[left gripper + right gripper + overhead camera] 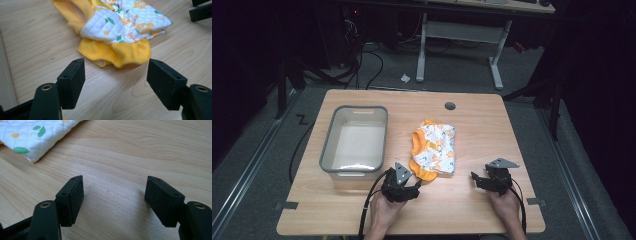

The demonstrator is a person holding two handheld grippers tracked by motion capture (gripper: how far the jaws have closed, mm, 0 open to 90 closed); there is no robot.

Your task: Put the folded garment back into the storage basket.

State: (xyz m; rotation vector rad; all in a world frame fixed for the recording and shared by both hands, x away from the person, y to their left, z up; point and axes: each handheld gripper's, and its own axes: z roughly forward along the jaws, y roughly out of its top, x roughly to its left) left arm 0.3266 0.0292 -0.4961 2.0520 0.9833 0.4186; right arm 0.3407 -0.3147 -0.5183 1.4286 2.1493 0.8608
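While garment (120, 30) lies just ahead | left gripper (116, 75) – jaws apart, unladen | right gripper (113, 192) – apart

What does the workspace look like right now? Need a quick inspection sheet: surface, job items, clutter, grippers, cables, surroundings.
Surface: light wooden table with a round grommet hole near the far edge.
Job's things: folded yellow and white printed garment lying mid-table; grey plastic bin to its left, nothing inside it.
Clutter: nothing seen on the table.
Grippers: left gripper open, jaws just short of the garment's yellow hem, not touching; right gripper open over bare wood, right of the garment.
Cables: one black cable trails from each gripper toward the person; more on the floor behind.
Surroundings: dark room, grey carpet, white-legged desk beyond, scrap of paper on the floor.
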